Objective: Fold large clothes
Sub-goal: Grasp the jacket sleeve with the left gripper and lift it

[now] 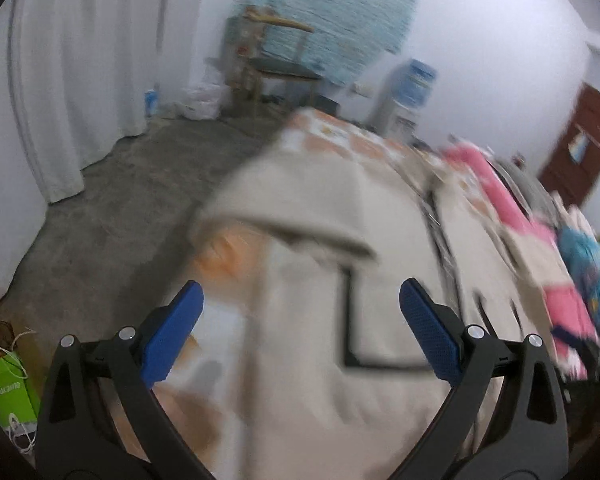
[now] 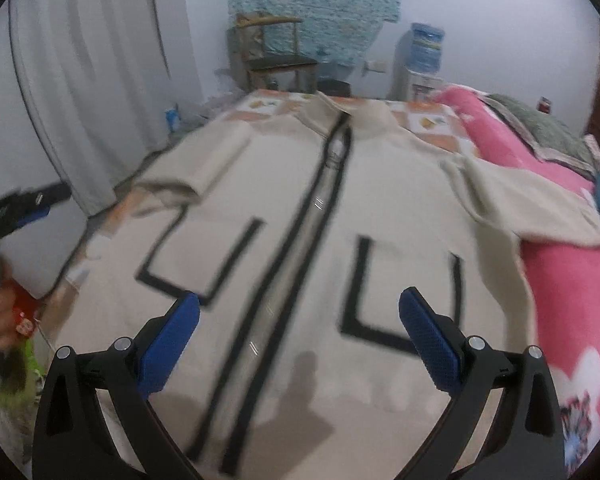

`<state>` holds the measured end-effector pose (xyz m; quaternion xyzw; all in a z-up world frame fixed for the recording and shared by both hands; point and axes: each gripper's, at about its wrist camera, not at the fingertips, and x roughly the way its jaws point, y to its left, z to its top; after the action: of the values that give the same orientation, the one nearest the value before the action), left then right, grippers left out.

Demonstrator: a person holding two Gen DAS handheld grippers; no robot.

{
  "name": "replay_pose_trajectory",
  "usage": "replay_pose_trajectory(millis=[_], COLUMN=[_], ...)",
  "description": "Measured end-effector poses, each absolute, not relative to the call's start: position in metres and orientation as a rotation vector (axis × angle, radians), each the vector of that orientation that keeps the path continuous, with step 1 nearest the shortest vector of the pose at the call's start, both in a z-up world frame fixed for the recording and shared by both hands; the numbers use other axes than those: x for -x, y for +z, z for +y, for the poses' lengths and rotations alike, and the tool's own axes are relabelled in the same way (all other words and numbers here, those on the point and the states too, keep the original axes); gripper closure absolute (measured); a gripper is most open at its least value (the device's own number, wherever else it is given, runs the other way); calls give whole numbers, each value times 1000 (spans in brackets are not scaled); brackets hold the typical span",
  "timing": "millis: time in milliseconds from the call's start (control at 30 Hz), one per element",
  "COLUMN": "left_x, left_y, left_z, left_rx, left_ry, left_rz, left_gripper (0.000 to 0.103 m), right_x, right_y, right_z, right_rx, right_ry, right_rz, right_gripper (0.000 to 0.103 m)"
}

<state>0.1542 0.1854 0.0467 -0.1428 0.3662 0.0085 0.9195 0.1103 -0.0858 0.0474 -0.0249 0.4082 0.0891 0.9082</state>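
Observation:
A large cream jacket [image 2: 284,208] with a black zip line and black pocket outlines lies spread front-up on the bed. Its left sleeve [image 2: 180,176] is folded in over the body; the right sleeve [image 2: 540,208] lies out over a pink blanket. My right gripper [image 2: 300,320] hovers open above the jacket's hem, nothing between its blue pads. My left gripper [image 1: 300,304] is open too, above the jacket's [image 1: 340,240] left side near the bed edge, holding nothing. The left view is motion-blurred. At the far left of the right wrist view, the left gripper's dark body [image 2: 16,208] shows.
A pink blanket [image 2: 560,280] and a grey one [image 2: 540,120] cover the bed's right side. Bare concrete floor [image 1: 120,200] lies left of the bed, with a white curtain [image 1: 60,80], a green bag [image 1: 8,384], a wooden chair [image 2: 276,56] and a water dispenser [image 2: 420,60] by the far wall.

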Motion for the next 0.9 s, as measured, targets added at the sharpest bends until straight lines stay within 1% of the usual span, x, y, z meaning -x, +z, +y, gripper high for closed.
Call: replay_pose_trajectory(millis=[67, 167, 267, 300, 400, 500, 567, 600, 633, 667, 733, 767, 833, 867, 900], left_x=[-184, -237, -274, -287, -304, -316, -322, -325, -328, -332, -341, -344, -352, -357, -361], left_y=[41, 9, -50, -82, -142, -188, -206, -210, -215, -219, -217, -215, -206, -199, -193], left_z=[219, 279, 334, 352, 373, 371, 365, 363, 361, 356, 352, 352, 353, 352, 352], left_rx=[356, 576, 918, 1096, 1357, 1508, 1577, 1598, 1625, 1663, 1699, 1693, 1662, 1628, 1590], left_ry=[50, 80, 83, 48, 8, -6, -14, -21, -30, -30, -15, -2, 37, 54, 73], left_rz=[767, 868, 971, 998, 1050, 1098, 1094, 1089, 1088, 1082, 1073, 1069, 1050, 1036, 1029], left_gripper=[8, 8, 8, 8, 9, 9, 9, 13, 22, 28, 44, 47, 64, 69, 78], right_x=[-129, -150, -166, -169, -182, -191, -196, -199, -201, -202, -205, -206, -206, -206, -206], right_y=[44, 34, 20, 17, 2, -13, -20, -23, -24, -26, -27, -27, -26, -26, -26], right_z=[-72, -52, -33, -30, -23, -21, -22, -24, -26, -28, -31, -34, -39, -42, -45], right_rx=[41, 43, 59, 61, 61, 61, 55, 45, 32, 13, -8, -18, -34, -48, -63], right_ry=[222, 257, 279, 282, 285, 273, 259, 251, 249, 248, 246, 244, 235, 233, 234], right_rz=[858, 887, 915, 923, 962, 1002, 1025, 1040, 1049, 1056, 1064, 1061, 1055, 1055, 1054], right_gripper=[6, 6, 6, 6, 6, 6, 6, 6, 6, 6, 6, 6, 6, 6, 6])
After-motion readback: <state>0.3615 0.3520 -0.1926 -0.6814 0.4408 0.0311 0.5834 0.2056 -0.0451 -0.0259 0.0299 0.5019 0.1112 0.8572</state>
